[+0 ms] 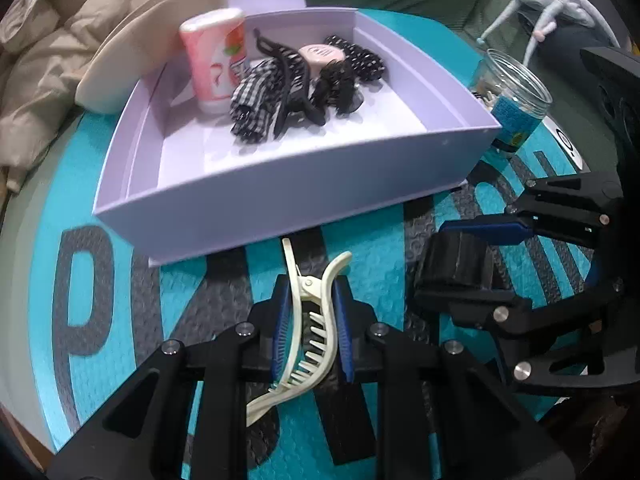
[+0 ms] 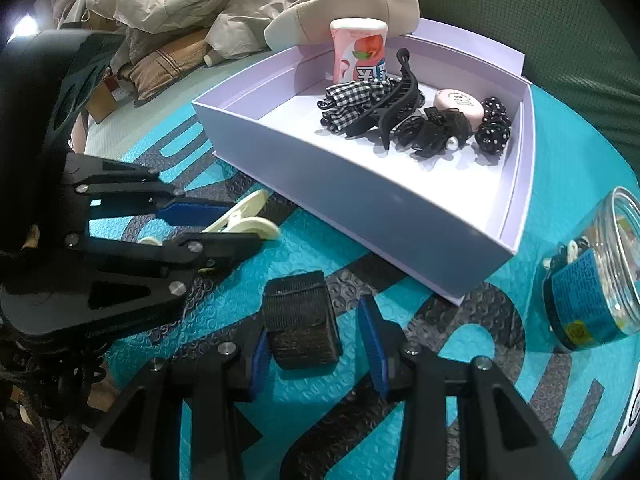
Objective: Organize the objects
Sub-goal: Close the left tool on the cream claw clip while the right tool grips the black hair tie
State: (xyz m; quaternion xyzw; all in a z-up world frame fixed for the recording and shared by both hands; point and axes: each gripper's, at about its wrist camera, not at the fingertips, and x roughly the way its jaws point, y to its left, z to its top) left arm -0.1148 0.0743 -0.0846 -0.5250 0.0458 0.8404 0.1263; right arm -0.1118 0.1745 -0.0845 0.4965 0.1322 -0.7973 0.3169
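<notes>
Nearest the left wrist camera, the left gripper has its blue pads pressed on both sides of a cream hair claw clip; the jaws are narrowed onto it, so it looks held. The clip's toothed end trails back toward 6 o'clock and its lever tips point to 12 o'clock, toward the box. In the right wrist view that gripper comes in from 9 o'clock, low over the mat.

At 3 o'clock of the left gripper, the right gripper has its fingers spread wider than the black woven band lying between them. The left pad touches or nearly touches the band; the right pad stands clear of it. It grips nothing yet, as I judge it.

Both pieces lie on the teal foam mat, just short of the near wall of the lilac box.

Inside the box, toward 12 o'clock, already sit a pink bottle, a gingham scrunchie, a black claw clip, a black lace bow, a pink compact and a dotted scrunchie.

At 2 o'clock of the box in the left view stands an open glass jar holding small items, outside the box.

The sorting looks mostly done: the cream clip and the band are left, perhaps the jar. Beyond, a beige puffy jacket
</notes>
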